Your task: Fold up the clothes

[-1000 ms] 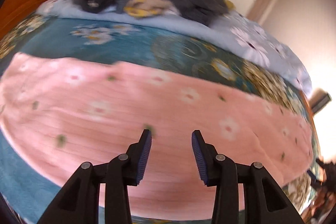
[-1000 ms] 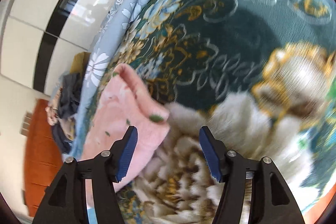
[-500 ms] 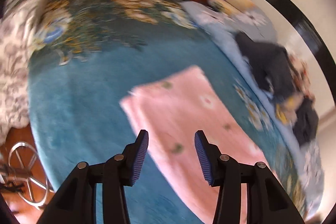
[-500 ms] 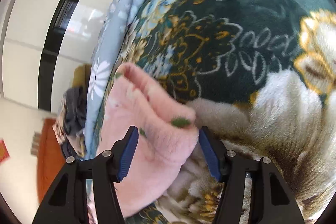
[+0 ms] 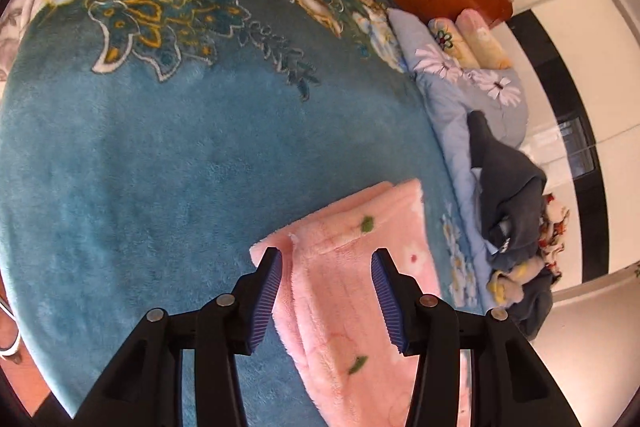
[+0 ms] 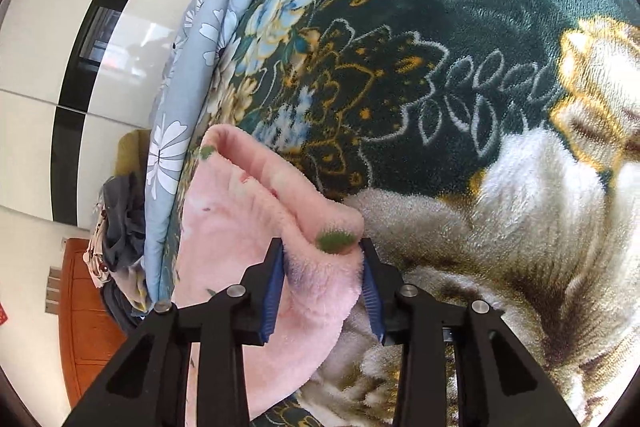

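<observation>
On the teal plush floral bed blanket [image 5: 152, 163] we find the pink fleece garment with small green and white motifs [image 5: 360, 267] lying flat, with a heap of dark grey and patterned clothes [image 5: 516, 211] well apart on the pale blue daisy-print quilt [image 5: 460, 95]. We note our right gripper [image 6: 323, 285] clamped on a bunched corner of the pink garment, while our left gripper [image 5: 326, 297] hovers with jaws spread over the garment's opposite end, grasping nothing.
</observation>
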`<action>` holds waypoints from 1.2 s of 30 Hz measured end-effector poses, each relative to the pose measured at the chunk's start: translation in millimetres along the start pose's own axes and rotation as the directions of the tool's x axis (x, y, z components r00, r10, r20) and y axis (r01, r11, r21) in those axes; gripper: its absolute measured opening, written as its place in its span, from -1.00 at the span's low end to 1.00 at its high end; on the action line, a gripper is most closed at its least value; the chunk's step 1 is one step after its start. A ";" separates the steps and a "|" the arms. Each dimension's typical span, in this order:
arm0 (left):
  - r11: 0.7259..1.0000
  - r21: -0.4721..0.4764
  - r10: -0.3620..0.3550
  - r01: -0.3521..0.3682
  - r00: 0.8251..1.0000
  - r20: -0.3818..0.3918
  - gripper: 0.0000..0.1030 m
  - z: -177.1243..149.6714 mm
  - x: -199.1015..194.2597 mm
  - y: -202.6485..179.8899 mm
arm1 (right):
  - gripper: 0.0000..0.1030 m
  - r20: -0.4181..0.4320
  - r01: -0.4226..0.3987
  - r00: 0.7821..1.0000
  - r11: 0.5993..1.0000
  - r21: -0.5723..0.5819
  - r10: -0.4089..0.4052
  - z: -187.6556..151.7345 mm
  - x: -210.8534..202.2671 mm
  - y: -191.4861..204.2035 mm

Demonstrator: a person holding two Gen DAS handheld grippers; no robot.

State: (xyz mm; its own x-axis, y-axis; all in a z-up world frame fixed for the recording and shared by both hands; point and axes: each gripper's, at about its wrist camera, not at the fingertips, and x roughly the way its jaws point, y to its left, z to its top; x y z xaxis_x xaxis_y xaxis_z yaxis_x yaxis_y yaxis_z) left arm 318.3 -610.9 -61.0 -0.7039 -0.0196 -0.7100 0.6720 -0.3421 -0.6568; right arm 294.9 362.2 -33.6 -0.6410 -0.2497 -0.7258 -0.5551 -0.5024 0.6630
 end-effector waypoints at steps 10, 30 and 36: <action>0.996 0.082 -0.031 0.027 0.998 0.047 -0.29 -1.9 1.0 -15.8 | -0.25 0.008 0.049 0.999 0.999 0.017 -0.049 -2.1 1.4 6.4; 0.974 0.162 0.147 -0.161 0.984 0.099 -0.85 1.5 2.6 0.1 | -0.23 0.002 0.073 0.997 0.997 0.033 -0.073 -3.4 5.1 8.6; 0.997 0.038 0.061 -0.062 0.998 0.035 -0.48 5.0 -12.7 22.1 | -0.23 0.000 0.072 0.997 0.997 0.029 -0.072 -0.3 6.6 8.0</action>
State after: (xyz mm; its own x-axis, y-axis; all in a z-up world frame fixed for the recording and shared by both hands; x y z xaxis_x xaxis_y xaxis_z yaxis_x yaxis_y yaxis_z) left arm 341.0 -622.9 -65.1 -0.6694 -0.0735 -0.7393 0.7051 -0.3761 -0.6011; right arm 286.4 356.3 -33.2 -0.5994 -0.2128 -0.7717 -0.6150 -0.4946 0.6141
